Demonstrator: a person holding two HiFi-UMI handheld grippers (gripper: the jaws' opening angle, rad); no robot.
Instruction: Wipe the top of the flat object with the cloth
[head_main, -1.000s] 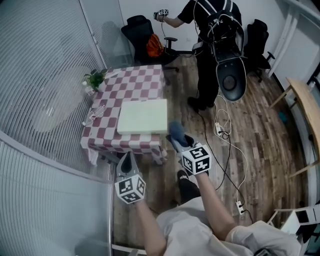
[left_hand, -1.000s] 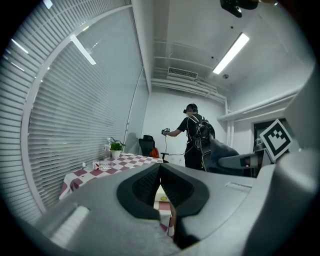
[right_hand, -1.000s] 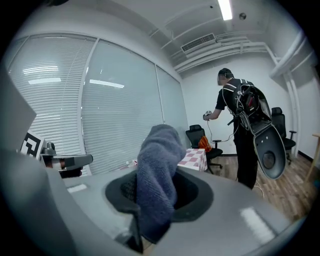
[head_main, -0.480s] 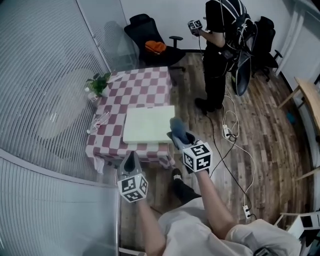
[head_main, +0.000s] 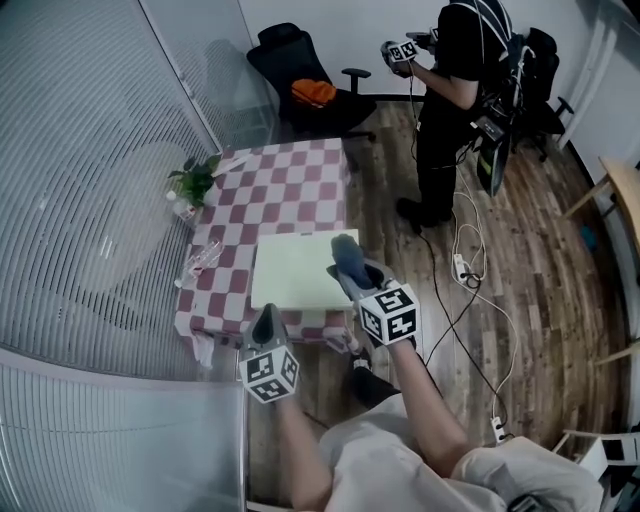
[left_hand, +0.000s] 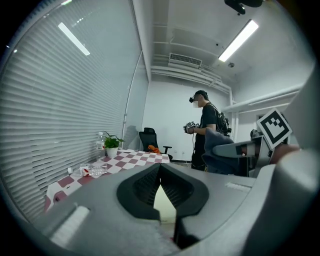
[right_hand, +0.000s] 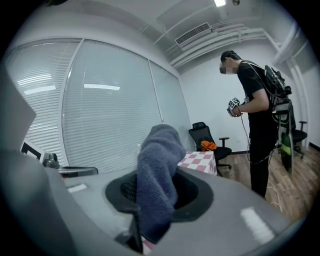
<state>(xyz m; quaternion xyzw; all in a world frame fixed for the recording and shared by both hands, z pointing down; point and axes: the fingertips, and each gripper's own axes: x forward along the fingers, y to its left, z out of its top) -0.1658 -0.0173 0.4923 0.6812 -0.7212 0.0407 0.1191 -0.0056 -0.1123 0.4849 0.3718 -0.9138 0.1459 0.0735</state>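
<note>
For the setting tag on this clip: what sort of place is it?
Most likely an office room set up for recording: glass partition walls with blinds, black office chairs, and a second person wearing cabled gear, cables trailing over the wooden floor.

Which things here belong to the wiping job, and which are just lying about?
Job: cloth, clamped in the right gripper; flat pale board; checked table under it.
Lying about: potted plant; clear plastic by the table's left edge; chair with an orange item; floor cables.
</note>
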